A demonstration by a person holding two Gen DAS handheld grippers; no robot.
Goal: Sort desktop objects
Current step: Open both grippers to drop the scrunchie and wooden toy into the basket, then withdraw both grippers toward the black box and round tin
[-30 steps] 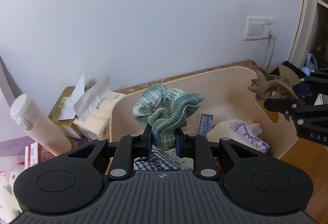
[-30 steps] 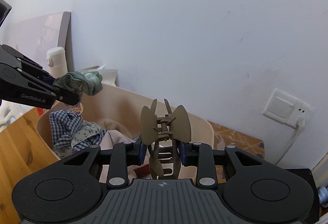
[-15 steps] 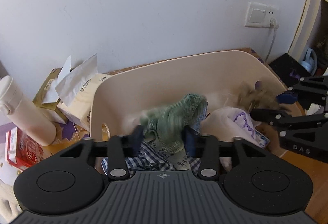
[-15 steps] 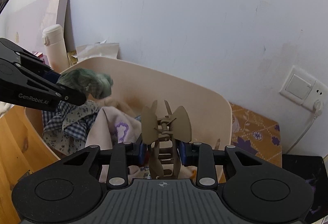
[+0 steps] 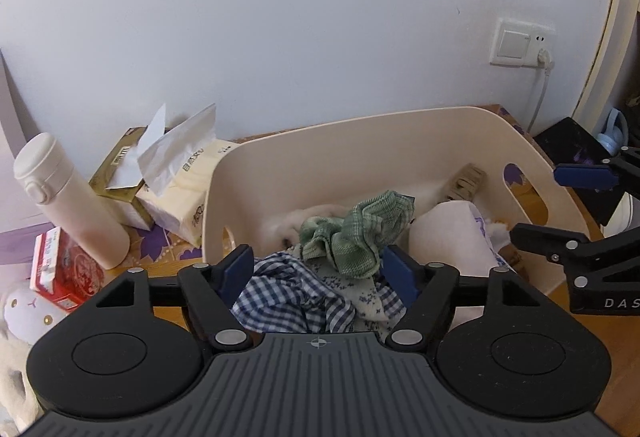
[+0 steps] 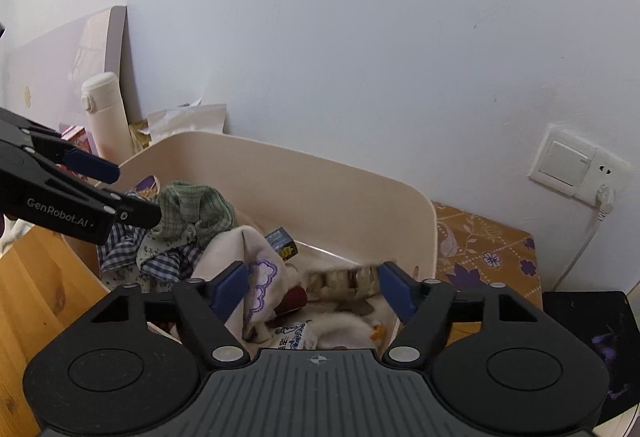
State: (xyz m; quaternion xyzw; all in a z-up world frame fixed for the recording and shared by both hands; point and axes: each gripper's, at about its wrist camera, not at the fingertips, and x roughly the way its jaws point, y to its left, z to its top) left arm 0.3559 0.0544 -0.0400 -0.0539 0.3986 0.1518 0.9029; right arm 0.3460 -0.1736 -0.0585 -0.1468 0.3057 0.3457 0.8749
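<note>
A cream plastic basket (image 5: 400,125) (image 6: 320,173) holds cloth and small items. The green checked scrunchie (image 5: 360,233) (image 6: 192,209) lies loose on a blue plaid cloth (image 5: 296,293) inside it. My left gripper (image 5: 320,269) hangs over it with jaws opening wide, its pads clear of the scrunchie. The tan hair claw clip (image 6: 344,279) (image 5: 464,183) lies blurred in the basket's right part. My right gripper (image 6: 312,287) is above it, jaws opening, nothing pressed between the pads. A pale cloth with purple stitching (image 6: 260,277) lies in the middle.
Left of the basket stand a white flask (image 5: 68,197), two tissue packs (image 5: 176,177) and a red box (image 5: 64,273). A wall socket with a plugged cable (image 5: 524,45) is at the right. A black object (image 6: 592,341) sits right of the basket on the wooden desk (image 6: 36,285).
Both grippers came down over the basket and opened. The scrunchie dropped from the left one onto the cloths, and the claw clip fell from the right one into the basket.
</note>
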